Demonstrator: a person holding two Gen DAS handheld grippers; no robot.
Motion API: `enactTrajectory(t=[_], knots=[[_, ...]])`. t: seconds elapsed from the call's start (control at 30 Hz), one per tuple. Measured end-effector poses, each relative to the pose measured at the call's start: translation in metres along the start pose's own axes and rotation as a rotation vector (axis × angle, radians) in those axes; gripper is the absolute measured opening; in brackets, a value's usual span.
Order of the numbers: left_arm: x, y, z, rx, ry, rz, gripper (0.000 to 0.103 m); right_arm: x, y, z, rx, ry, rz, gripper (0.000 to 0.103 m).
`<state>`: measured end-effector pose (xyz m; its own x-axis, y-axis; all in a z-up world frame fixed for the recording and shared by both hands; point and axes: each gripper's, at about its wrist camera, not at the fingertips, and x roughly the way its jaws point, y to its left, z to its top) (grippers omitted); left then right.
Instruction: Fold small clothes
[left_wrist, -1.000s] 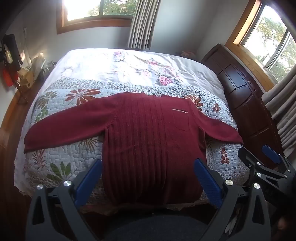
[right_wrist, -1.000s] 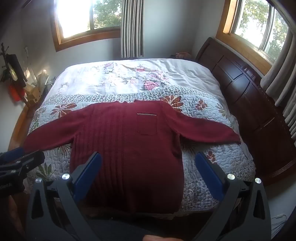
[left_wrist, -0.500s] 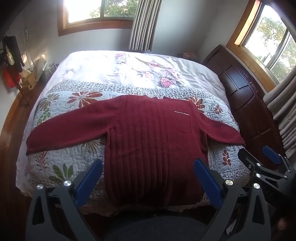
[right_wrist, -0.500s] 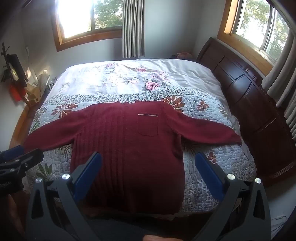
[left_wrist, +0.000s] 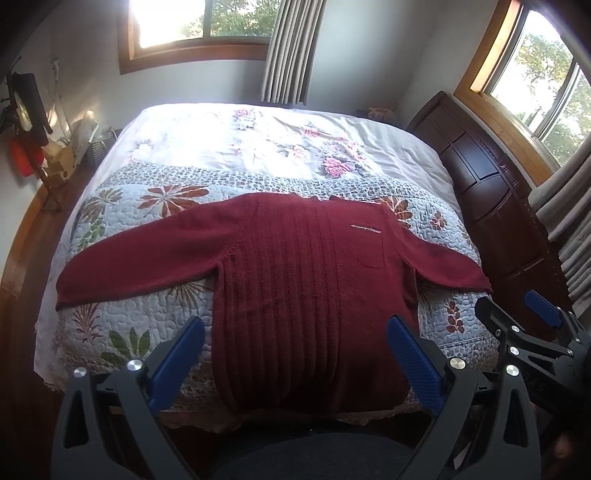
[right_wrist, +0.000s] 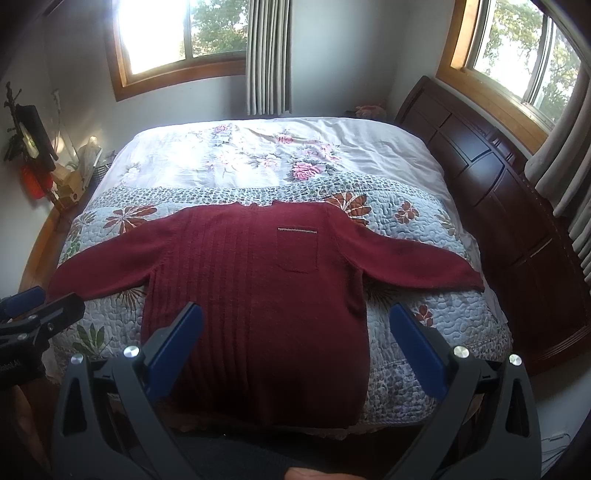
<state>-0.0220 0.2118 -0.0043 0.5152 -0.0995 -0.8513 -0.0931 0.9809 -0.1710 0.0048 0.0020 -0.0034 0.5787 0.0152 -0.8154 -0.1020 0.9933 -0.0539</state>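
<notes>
While the red sweater (left_wrist: 306, 295) lies spread flat, front up, across the near end of the bed (left_wrist: 258, 147), both sleeves out to the sides and its hem at the near edge, I hold both tools above it and clear of it. My left gripper (left_wrist: 295, 354) stands wide open with nothing between its blue pads (left_wrist: 177, 362), and my right gripper (right_wrist: 295, 347) is just as wide and just as empty.

My worry, as I judge it, is the quilt (right_wrist: 436, 314) under the knit. If I pinch a sleeve cuff too deep, I may catch the quilt with it and drag both. The knit looks thick and limp, so a fold carried by one corner could sag and land crooked. The right sleeve (right_wrist: 417, 266) ends close to the bed's side edge, and a careless pull could slide it off. The hem hangs at the near edge too, so a tug toward me might pull the whole body over.

The lowest part of the hem is cut off behind my tools. The collar is too foreshortened to read, and glare washes out the far bedding.
</notes>
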Motion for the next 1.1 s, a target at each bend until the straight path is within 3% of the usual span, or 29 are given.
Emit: enactTrajectory(t=[1.1], knots=[[0.0006, 0.0000, 0.0065, 0.010, -0.012, 0.013, 0.099, 0.0041, 0.0007, 0.0030, 0.006, 0.002, -0.005, 0.100]])
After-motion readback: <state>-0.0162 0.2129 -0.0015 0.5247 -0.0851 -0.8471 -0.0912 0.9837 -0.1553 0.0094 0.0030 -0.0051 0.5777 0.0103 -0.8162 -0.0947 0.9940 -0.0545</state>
